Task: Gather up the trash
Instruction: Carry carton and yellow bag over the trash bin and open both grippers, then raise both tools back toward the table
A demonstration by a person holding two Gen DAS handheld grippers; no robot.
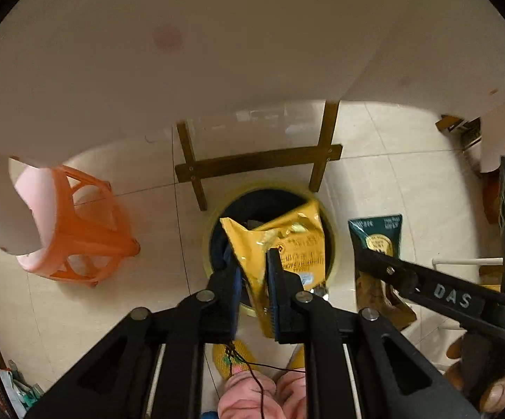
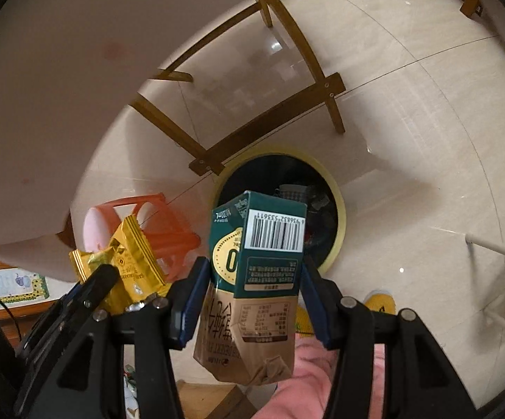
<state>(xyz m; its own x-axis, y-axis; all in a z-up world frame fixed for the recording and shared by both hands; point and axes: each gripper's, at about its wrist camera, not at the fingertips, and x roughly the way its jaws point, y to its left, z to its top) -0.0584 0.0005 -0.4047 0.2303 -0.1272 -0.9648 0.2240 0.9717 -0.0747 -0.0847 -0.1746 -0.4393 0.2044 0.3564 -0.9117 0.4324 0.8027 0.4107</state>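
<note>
The left claw [image 1: 252, 279] is clamped on a yellow wrapper [image 1: 284, 244], its long axis pointing down toward the open bin [image 1: 332, 230] on the floor. The right claw [image 2: 252, 300] grips a green carton [image 2: 263, 255] by its sides, lengthwise above the bin's rim.

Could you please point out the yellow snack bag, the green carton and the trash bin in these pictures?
yellow snack bag [image 1: 287, 244], left wrist view, on its crinkled printed face.
green carton [image 2: 270, 269], right wrist view, on the green panel under the barcode.
trash bin [image 2: 339, 209], right wrist view, on its yellow rim.
</note>
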